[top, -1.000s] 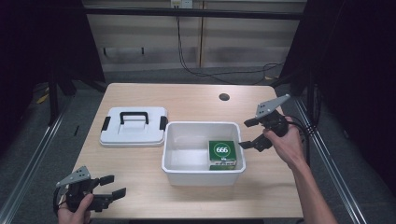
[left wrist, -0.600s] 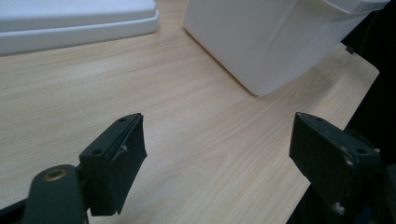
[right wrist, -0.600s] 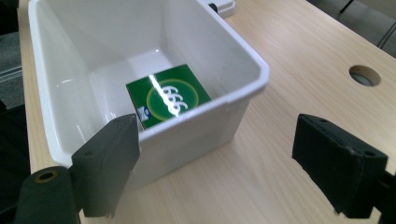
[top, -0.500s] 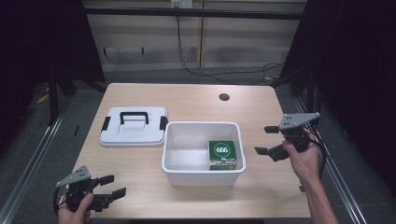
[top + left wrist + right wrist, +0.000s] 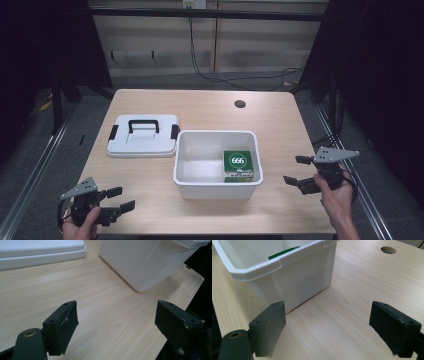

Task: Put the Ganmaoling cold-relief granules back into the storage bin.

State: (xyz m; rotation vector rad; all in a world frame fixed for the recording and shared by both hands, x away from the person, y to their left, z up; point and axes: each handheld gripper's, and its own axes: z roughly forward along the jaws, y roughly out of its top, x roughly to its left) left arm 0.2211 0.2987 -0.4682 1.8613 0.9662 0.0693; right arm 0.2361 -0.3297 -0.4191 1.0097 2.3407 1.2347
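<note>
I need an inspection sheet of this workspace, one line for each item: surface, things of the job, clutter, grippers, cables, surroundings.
Surface: wooden table, light wood, with a round hole near the far edge.
Job's things: white bin open at mid-table; green box marked 666 lies inside it, at its right side; white lid with a black handle lies flat on the table, left of the bin.
Clutter: nothing seen.
Grippers: left gripper at the near left corner, open, holding nothing; right gripper right of the bin, open, holding nothing.
Cables: black cables on the floor beyond the table.
Surroundings: dark frame posts, grey floor, pale wall panel behind.
</note>
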